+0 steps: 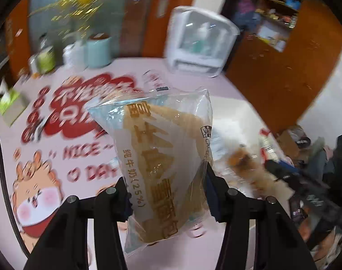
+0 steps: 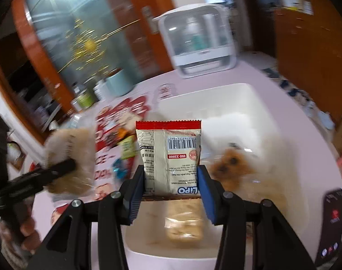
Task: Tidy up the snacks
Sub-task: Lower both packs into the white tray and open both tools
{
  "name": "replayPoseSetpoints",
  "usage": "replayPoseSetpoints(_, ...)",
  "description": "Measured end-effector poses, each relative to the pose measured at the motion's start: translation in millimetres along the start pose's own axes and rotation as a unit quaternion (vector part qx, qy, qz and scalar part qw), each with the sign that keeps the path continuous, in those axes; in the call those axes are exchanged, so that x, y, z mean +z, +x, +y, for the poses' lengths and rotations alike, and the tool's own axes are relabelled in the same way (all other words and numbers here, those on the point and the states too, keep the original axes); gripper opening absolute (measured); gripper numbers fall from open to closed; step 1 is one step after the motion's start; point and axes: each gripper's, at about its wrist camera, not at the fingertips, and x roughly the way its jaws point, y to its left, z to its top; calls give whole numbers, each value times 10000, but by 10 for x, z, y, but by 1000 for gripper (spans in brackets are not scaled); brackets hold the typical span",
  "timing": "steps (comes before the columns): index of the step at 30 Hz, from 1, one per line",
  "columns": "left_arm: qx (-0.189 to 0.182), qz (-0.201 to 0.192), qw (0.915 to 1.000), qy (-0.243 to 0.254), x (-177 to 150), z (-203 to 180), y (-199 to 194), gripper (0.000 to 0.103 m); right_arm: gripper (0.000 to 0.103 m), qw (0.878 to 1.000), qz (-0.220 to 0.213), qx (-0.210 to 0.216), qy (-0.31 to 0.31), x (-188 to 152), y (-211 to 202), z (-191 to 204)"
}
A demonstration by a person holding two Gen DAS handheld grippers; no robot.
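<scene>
- the left gripper (image 1: 168,193) has its jaws clamped on a clear plastic bag of golden layered bread with brown lettering (image 1: 162,157), held up in the air above the pink tablecloth printed with red cartoons (image 1: 36,139).
- the right gripper (image 2: 171,189) grips a cream snack packet with a red sealed edge and a barcode (image 2: 171,155) between its blue pads (image 2: 204,193), held upright over the white rectangular plastic bin (image 2: 260,112).
- inside the bin lie a clear-wrapped pale bar (image 2: 184,227) and a blurred brown pastry in clear wrap (image 2: 229,166) — so sorting looks partly done.
- a good drop would likely mean lowering the packet close to the bin floor beside the bar, not on it, and only then opening.
- the bread bag is soft and puffy — a light squeeze should do, and it is best brought over the bin rim after the right gripper clears, since both arms crowd the same spot.
- motion blur suggests slowing down before release.
</scene>
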Motion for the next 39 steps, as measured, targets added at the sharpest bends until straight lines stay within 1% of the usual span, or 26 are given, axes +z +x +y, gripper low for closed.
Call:
replayPoseSetpoints(3, -133, -260, 9987, 423, 105, -394, -11, 50, 47, 9993, -92, -353, 64, -51, -60, -136)
replayPoseSetpoints(5, -193, -362, 9973, 616, 164, -597, 28, 50, 47, 9982, -85, -583, 58, -72, -56, -178)
replayPoseSetpoints(8, -143, -427, 9953, 852, 273, -884, 182, 51, 48, 9975, -10, -702, 49, -80, -8, -238)
replayPoseSetpoints(9, -117, -420, 9942, 985, 322, -989, 269, 53, 48, 9970, 62, -772, 91, -89, 32, -270)
replayPoseSetpoints(11, -191, -330, 9915, 1242, 385, -1133, 420, 58, 48, 9970, 165, -730, 199, -121, 68, -346)
replayPoseSetpoints(12, -188, -309, 9908, 1301, 400, -1167, 472, 67, 49, 9968, 230, -701, 294, -143, 93, -400)
replayPoseSetpoints(13, -142, -272, 9905, 1342, 403, -1207, 536, 84, 50, 9962, 325, -698, 395, -165, 132, -456)
replayPoseSetpoints(14, -119, -250, 9904, 1355, 393, -1224, 579, 93, 51, 9959, 367, -706, 426, -183, 146, -490)
replayPoseSetpoints(15, -90, -262, 9909, 1315, 379, -1204, 610, 99, 54, 9951, 402, -769, 473, -203, 164, -530)
replayPoseSetpoints(16, -99, -277, 9914, 1275, 364, -1187, 615, 99, 57, 9944, 384, -850, 507, -233, 153, -554)
replayPoseSetpoints(17, -114, -250, 9918, 1248, 336, -1158, 627, 99, 58, 9937, 349, -912, 544, -261, 132, -588)
replayPoseSetpoints(20, -64, -80, 9913, 1309, 236, -1113, 664, 99, 59, 9922, 289, -957, 749, -291, 117, -678)
replayPoseSetpoints(22, -22, -46, 9911, 1333, 161, -1083, 648, 99, 59, 9912, 251, -969, 861, -286, 119, -714)
replayPoseSetpoints(27, -35, -189, 9929, 1173, -46, -929, 433, 101, 59, 9914, 42, -948, 906, -296, 41, -661)
replayPoseSetpoints(28, -36, -252, 9934, 1119, -93, -881, 375, 102, 59, 9916, -6, -940, 887, -278, 31, -630)
replayPoseSetpoints(31, 40, -382, 9946, 962, -250, -728, 227, 103, 59, 9919, -142, -1015, 754, -316, -24, -551)
replayPoseSetpoints(34, 226, -415, 9956, 810, -437, -562, 114, 103, 59, 9920, -220, -1032, 686, -344, -61, -499)
replayPoseSetpoints(39, 430, -507, 9958, 637, -653, -305, -73, 103, 59, 9927, -318, -1023, 558, -386, -144, -370)
